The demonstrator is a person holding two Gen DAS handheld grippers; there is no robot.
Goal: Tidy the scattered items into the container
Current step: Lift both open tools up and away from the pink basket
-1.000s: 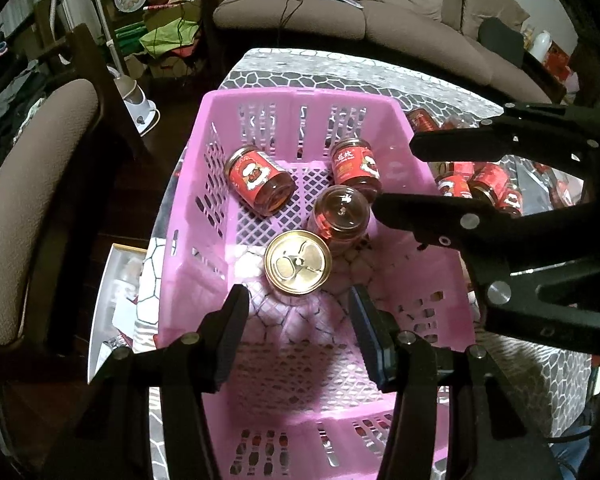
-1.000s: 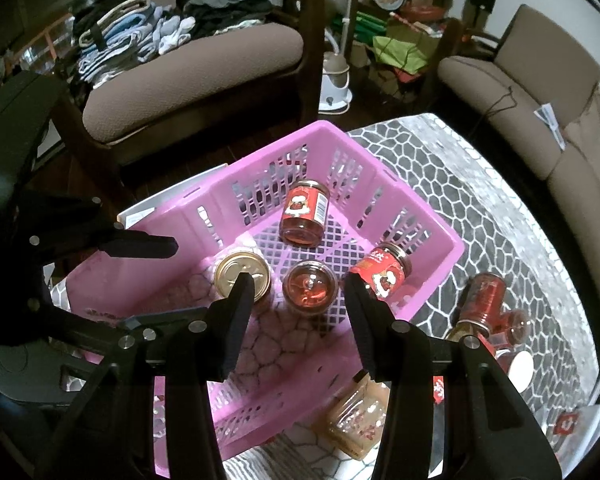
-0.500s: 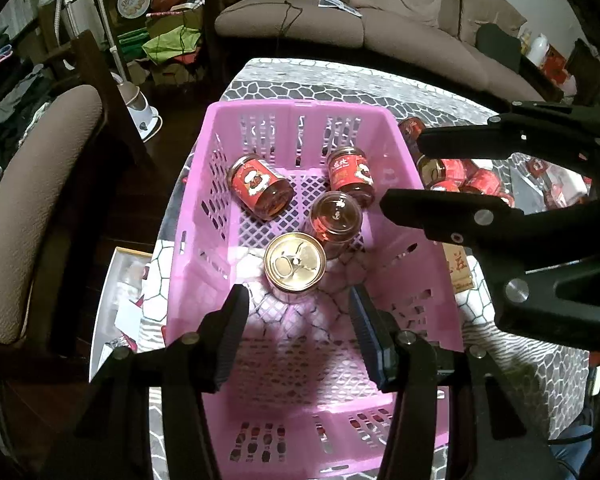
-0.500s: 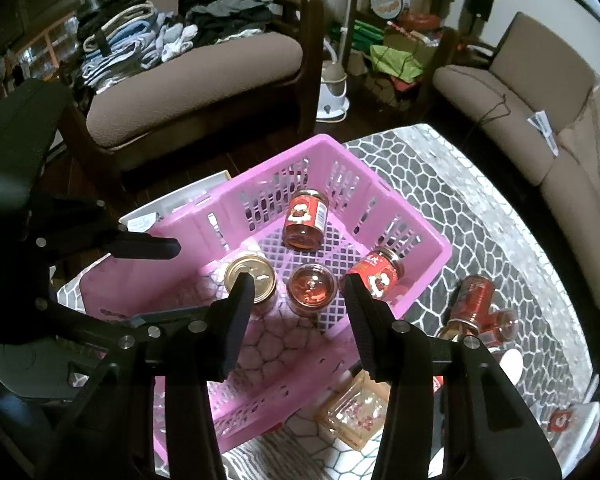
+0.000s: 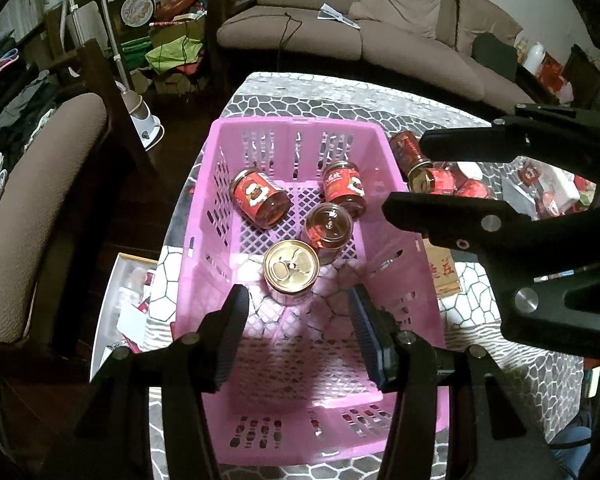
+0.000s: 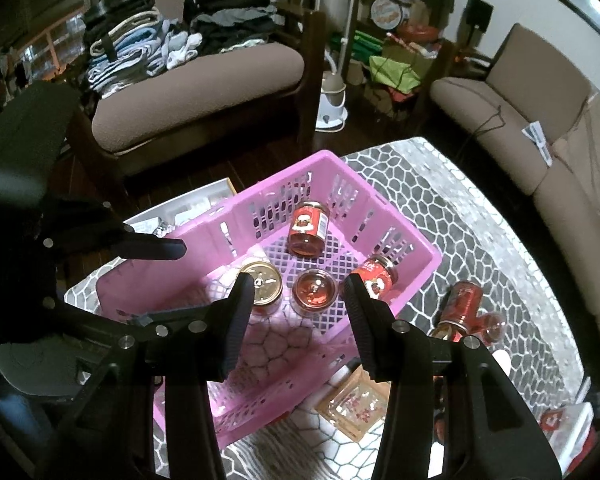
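A pink slotted basket (image 5: 296, 128) (image 6: 432, 256) stands on the stone-patterned table. Inside it are a gold-lidded jar (image 5: 290, 268) (image 6: 262, 282) standing upright, a clear red jar (image 5: 328, 228) beside it, and two red-labelled jars (image 5: 260, 198) (image 5: 344, 186) lying on their sides. My left gripper (image 5: 296, 294) hovers above the basket's near half, open and empty. My right gripper (image 6: 298, 282) hangs over the basket's right side, its jaws also apart with nothing between them. A red can (image 6: 462, 304) and more jars (image 5: 440, 180) lie on the table outside the basket.
A flat clear box (image 6: 356, 404) and a tan carton (image 5: 442, 272) lie by the basket's right wall. White packets (image 5: 556, 184) sit further right. A white tray (image 5: 128, 300) lies off the table's left edge. Sofas and a chair (image 5: 28, 200) ring the table.
Both grippers have risen above the basket, so it looks smaller and more of the table shows. The jaws and the jars have not changed.
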